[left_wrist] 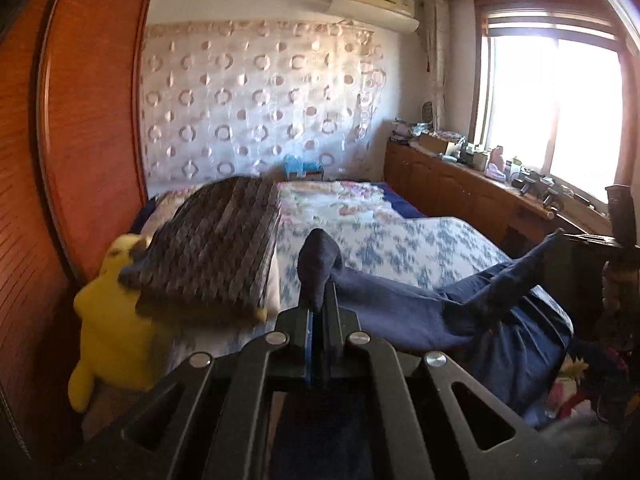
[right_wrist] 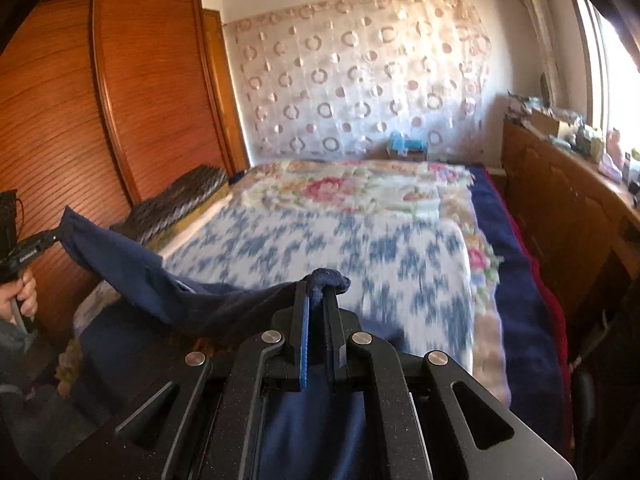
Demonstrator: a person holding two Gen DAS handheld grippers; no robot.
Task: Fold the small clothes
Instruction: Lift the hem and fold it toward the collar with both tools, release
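Both jaws pinch corners: the left hand-held gripper (left_wrist: 320, 300) and right hand-held gripper (right_wrist: 318, 300) each clamp the navy garment (left_wrist: 400, 312), stretched above the bed (right_wrist: 400, 248) toward 3 o'clock in the left view. Folding seems barely begun; no crease shows.

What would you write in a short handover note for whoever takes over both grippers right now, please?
Left gripper: shut on one corner of the navy garment.
Right gripper: shut on another corner; cloth bunches past the tips.
The garment hangs spread between the two, held up over the near end of the bed, its lower part drooping.
Done: picked up and stretched out.
Left: lay it flat on the blue-patterned quilt, then fold. No fold shows yet.
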